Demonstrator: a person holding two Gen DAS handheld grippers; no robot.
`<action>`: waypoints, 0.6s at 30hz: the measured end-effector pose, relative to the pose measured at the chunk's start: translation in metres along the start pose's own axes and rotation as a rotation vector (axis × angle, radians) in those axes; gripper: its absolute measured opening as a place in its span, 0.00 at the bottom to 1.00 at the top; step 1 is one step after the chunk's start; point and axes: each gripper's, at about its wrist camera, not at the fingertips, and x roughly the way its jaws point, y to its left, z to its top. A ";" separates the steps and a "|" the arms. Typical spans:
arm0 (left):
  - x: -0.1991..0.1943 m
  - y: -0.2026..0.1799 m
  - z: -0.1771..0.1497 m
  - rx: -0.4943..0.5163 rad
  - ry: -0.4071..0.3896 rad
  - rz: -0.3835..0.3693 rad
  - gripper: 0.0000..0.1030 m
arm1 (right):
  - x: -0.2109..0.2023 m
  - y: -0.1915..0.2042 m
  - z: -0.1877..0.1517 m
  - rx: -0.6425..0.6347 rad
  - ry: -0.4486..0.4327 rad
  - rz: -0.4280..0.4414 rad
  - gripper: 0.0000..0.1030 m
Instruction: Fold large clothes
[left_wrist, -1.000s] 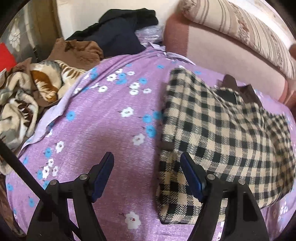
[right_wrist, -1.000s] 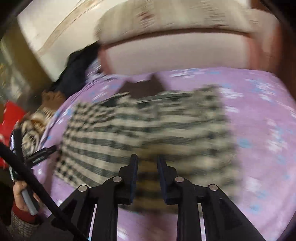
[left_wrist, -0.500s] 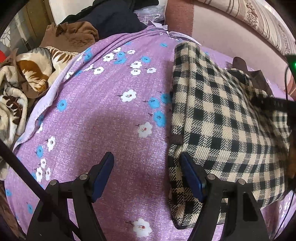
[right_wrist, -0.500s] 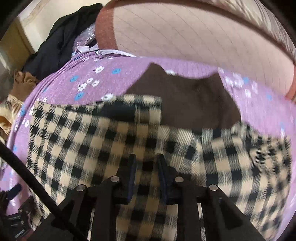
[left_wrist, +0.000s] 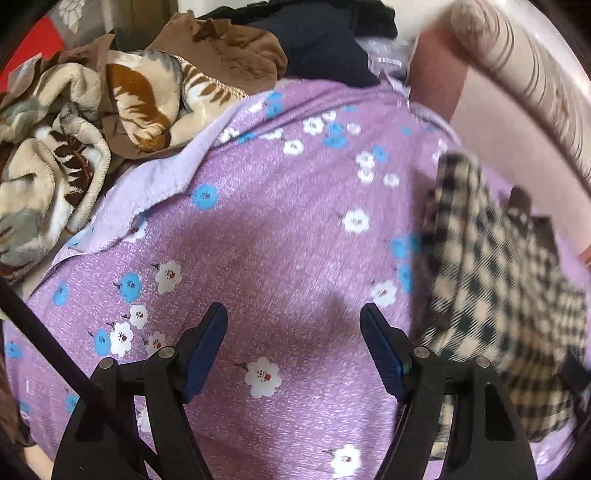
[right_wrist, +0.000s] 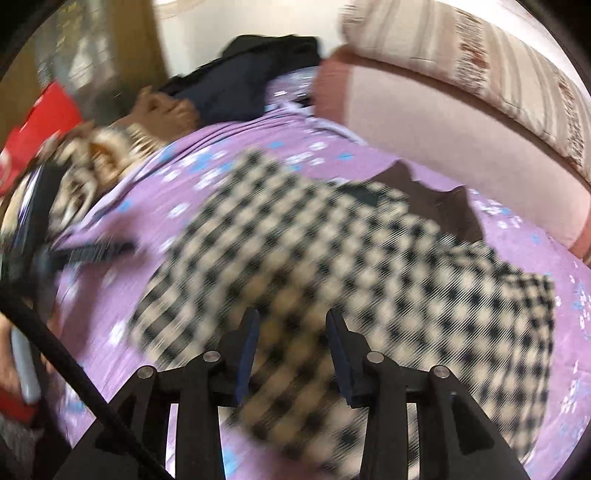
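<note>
Under the right gripper lies the checked coat, folded flat on the purple sheet, brown collar at its far end. Its jaws are opening, cloth behind them though not visibly pinched, likely letting a finished fold settle. Over bare sheet, the left gripper gapes wide and empty, the coat just off its right finger.

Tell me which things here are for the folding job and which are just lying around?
For the job:
- checked garment, lying folded on the purple flowered sheet
- left gripper, open over bare sheet
- right gripper, its fingers opening above the garment

Just lying about:
- brown patterned blanket
- brown cloth
- dark clothes
- striped pillow
</note>
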 end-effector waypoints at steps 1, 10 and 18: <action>-0.003 0.000 0.001 -0.001 -0.010 -0.008 0.72 | 0.000 0.012 -0.009 -0.028 -0.004 0.001 0.39; -0.011 -0.010 0.003 0.015 -0.029 -0.092 0.72 | -0.002 0.067 -0.056 -0.123 -0.036 0.018 0.44; -0.003 -0.034 -0.003 0.075 -0.015 -0.129 0.72 | -0.006 0.023 -0.085 -0.024 -0.012 -0.019 0.46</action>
